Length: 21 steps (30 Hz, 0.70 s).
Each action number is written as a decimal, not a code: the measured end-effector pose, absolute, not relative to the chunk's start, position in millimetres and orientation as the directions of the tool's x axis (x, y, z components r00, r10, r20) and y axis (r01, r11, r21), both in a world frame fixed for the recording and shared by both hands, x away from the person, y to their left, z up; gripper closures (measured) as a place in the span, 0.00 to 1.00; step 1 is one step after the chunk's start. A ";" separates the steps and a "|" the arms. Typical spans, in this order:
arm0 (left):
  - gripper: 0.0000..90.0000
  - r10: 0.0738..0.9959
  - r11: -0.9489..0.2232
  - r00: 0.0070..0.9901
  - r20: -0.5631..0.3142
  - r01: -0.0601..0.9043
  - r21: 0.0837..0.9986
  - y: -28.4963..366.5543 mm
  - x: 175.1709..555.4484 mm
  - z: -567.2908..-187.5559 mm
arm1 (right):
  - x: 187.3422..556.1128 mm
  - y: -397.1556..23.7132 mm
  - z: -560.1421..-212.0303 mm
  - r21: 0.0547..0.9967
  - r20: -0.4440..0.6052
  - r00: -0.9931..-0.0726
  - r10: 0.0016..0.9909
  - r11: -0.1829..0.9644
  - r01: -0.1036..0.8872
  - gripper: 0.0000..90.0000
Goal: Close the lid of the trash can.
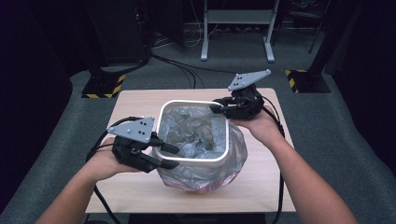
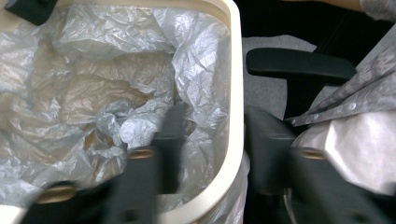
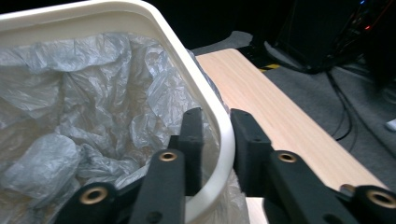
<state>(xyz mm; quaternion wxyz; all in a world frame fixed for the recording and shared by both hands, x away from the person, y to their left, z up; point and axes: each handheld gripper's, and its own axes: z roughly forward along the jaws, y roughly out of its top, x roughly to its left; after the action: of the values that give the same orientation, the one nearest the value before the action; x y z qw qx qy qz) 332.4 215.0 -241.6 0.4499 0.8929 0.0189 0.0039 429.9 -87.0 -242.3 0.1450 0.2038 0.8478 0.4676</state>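
A white square bin (image 1: 194, 101) stands in the middle of the wooden table (image 1: 261, 186), lined with a crinkled grey plastic bag (image 1: 196, 130) that also hangs over its front and right sides. My left gripper (image 1: 175, 157) is at the bin's near left corner. In the left gripper view it (image 2: 217, 116) straddles the rim (image 2: 233, 84), one jaw inside over the bag (image 2: 93, 93) and one outside, open with gaps to the rim. My right gripper (image 1: 215, 107) is at the far right corner. It (image 3: 215, 116) stands astride the rim (image 3: 224, 140), open, with the jaws close on either side.
Beyond the table, carpeted floor holds black cables (image 1: 182, 70), a grey stand's legs (image 1: 236, 51) and two hazard-striped bases (image 1: 105, 86). A black chair armrest (image 2: 299, 65) lies past the bin's side. Bare tabletop runs along the right (image 3: 280, 116).
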 end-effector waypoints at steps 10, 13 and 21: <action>0.41 0.148 -0.504 0.989 0.019 0.059 0.862 241.6 353.9 -217.2 | 424.0 -102.1 -228.7 0.890 -0.028 -0.860 0.510 0.405 0.211 0.50; 0.40 0.227 -0.487 0.974 0.017 0.098 0.868 245.3 371.8 -216.8 | 416.1 -103.8 -223.7 0.898 -0.039 -0.864 0.502 0.396 0.189 0.49; 0.40 0.377 -0.457 0.925 0.047 0.142 0.878 243.1 412.4 -221.5 | 388.9 -93.6 -228.1 0.901 -0.071 -0.919 0.388 0.419 0.107 0.50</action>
<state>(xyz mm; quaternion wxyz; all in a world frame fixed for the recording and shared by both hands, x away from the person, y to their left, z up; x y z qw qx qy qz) 412.4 243.1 -221.5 0.4978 0.8454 0.1534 0.1180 388.9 -93.6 -228.1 0.1354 0.1490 0.8314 0.5179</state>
